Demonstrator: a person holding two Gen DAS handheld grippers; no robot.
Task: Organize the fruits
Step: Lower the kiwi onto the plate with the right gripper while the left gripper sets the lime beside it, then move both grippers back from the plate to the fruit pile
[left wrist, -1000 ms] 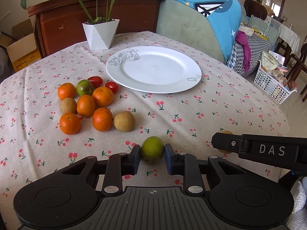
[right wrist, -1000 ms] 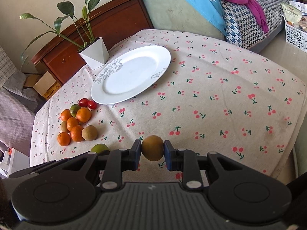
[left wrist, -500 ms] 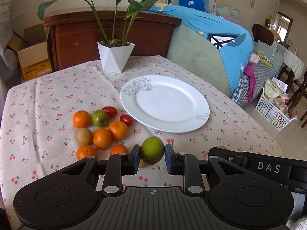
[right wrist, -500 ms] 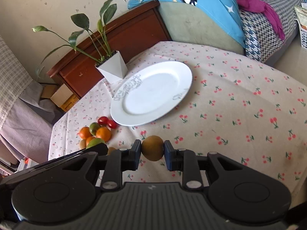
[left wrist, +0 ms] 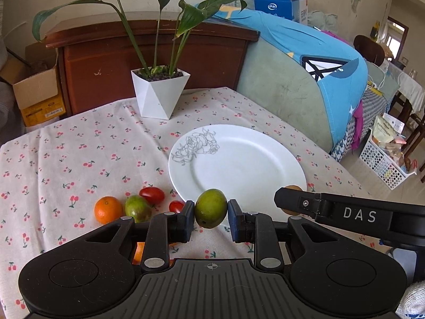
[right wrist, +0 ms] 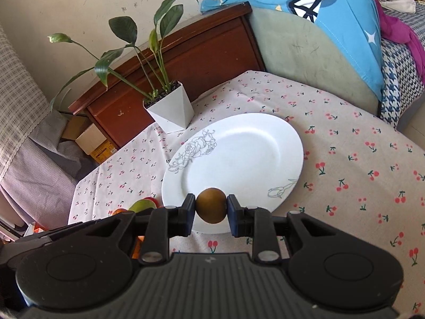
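Note:
My left gripper [left wrist: 211, 208] is shut on a green mango [left wrist: 211, 207] and holds it in the air at the near rim of the white plate [left wrist: 239, 164]. My right gripper [right wrist: 211, 208] is shut on a round brown fruit [right wrist: 211, 205], held above the near rim of the plate [right wrist: 239, 156]. An orange [left wrist: 108, 210], a second green mango [left wrist: 137, 208] and two red tomatoes [left wrist: 152, 195] lie on the cloth left of the plate. More oranges are mostly hidden behind the left gripper body.
A white pot with a leafy plant [left wrist: 159, 93] stands at the table's back edge, also in the right wrist view [right wrist: 170, 109]. A wooden cabinet [left wrist: 148, 53] and a sofa with a blue cover [left wrist: 305, 61] lie behind. A white basket [left wrist: 385, 159] sits on the floor to the right.
Both grippers have risen and moved forward toward the plate, each carrying its fruit. The fruit pile has dropped lower in the views and slid behind the left gripper.

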